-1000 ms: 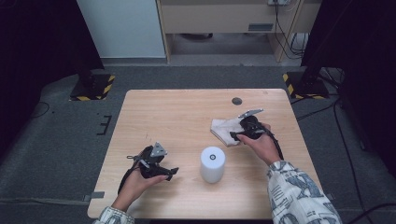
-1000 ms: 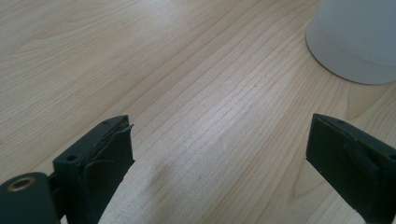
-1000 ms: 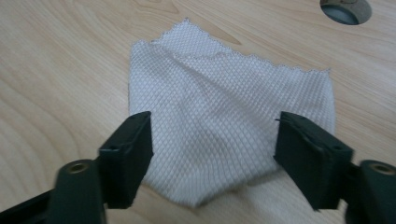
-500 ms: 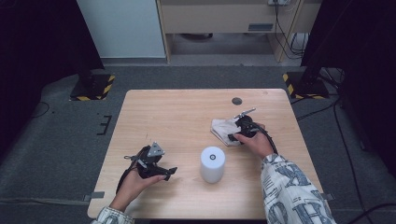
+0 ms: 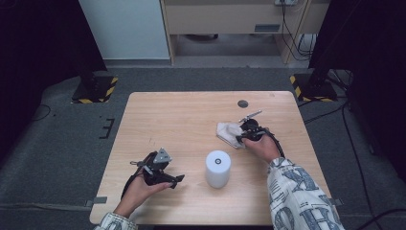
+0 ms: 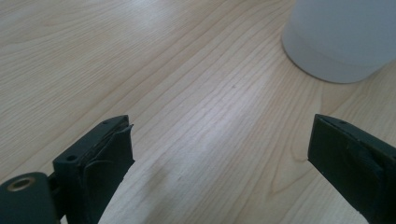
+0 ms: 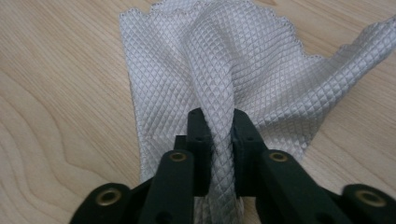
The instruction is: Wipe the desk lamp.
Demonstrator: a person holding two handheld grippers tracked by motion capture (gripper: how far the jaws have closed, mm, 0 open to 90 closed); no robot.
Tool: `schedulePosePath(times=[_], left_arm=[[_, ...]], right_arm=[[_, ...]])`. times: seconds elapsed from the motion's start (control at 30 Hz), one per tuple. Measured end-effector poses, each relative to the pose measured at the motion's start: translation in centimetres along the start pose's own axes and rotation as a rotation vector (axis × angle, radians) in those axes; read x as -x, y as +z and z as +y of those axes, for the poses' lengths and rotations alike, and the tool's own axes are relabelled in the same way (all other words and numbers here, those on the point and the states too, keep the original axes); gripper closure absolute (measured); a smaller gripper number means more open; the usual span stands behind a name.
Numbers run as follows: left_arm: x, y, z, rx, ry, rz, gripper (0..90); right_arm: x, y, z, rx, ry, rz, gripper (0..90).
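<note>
A white quilted cloth (image 7: pixel 205 60) lies crumpled on the wooden table (image 5: pixel 182 120), seen in the high view as the cloth (image 5: pixel 227 132) at centre right. My right gripper (image 7: pixel 219 122) has just been closing and is shut on a raised fold of this cloth; in the high view the right gripper (image 5: pixel 248 130) sits at the cloth's right edge. A white cylinder (image 5: pixel 218 168) stands near the front middle. My left gripper (image 5: pixel 167 177) rests open on the table left of the cylinder (image 6: pixel 343 37), nothing between its jaws.
A small dark round disc (image 5: pixel 242 103) lies near the table's far right edge. Beyond the table are a grey floor, a white cabinet (image 5: pixel 124 28) and black stands with yellow-striped bases (image 5: pixel 93 91).
The right hand shifted slightly left onto the cloth and its jaws closed on a fold. The left hand and cylinder stayed put.
</note>
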State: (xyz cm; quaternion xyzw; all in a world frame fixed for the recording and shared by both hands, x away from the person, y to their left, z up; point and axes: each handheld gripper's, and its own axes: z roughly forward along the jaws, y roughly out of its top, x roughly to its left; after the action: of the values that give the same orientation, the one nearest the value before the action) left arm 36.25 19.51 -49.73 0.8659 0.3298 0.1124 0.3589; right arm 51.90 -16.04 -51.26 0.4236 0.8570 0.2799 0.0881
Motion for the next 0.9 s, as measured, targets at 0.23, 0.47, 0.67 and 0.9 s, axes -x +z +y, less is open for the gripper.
schedulePosePath(times=[0.23,0.47,0.67,0.9], left_arm=[[1.5,0.3,0.8,0.011,0.029,-0.021,6.0],[3.1,0.7,1.8,0.049,0.037,-0.045,6.1],[4.7,0.8,2.5,0.072,0.066,-0.052,6.1],[6.1,0.8,3.2,0.111,0.059,-0.065,7.1]], right_arm=[[-0.4,-2.1,0.3,0.044,-0.016,0.043,83.6],[-2.3,-6.9,0.8,0.119,-0.062,0.099,83.9],[-4.5,-9.5,0.8,0.169,-0.125,0.117,83.9],[-7.3,-11.9,1.6,0.229,-0.187,0.148,83.8]])
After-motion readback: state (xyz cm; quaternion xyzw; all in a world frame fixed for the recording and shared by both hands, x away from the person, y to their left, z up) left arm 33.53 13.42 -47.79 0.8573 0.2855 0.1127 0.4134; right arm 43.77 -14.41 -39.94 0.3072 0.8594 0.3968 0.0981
